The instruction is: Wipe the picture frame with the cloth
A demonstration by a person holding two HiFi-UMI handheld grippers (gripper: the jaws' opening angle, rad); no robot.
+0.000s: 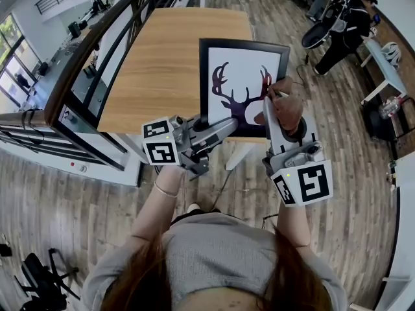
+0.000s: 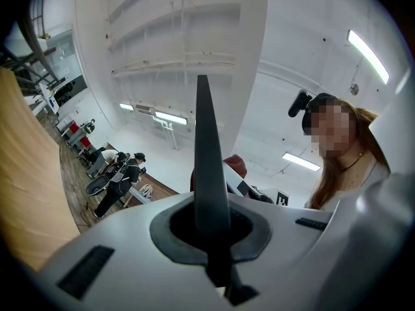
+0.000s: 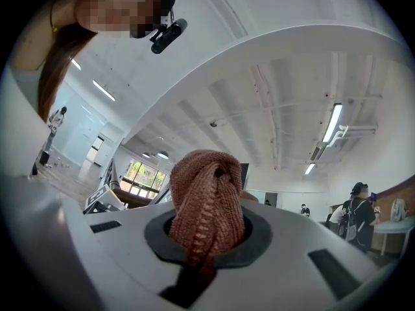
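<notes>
The black picture frame (image 1: 205, 76) with a dark deer print stands tilted up at the near edge of the wooden table (image 1: 162, 63). My left gripper (image 1: 203, 126) is shut on the frame's lower left edge. In the left gripper view that edge (image 2: 206, 154) rises as a thin dark blade out of the closed left gripper (image 2: 209, 229). My right gripper (image 1: 280, 103) is shut on a bunched reddish-brown knitted cloth (image 1: 285, 111), which lies against the lower right of the glass. In the right gripper view the cloth (image 3: 207, 199) bulges out of the right gripper (image 3: 205, 238) and hides the frame.
A dark railing with glass panels (image 1: 84, 76) runs along the table's left side. At the back right a person (image 1: 343, 24) bends beside a white table (image 1: 388, 63). Wooden floor lies all around, and a black chair base (image 1: 39, 274) stands at the bottom left.
</notes>
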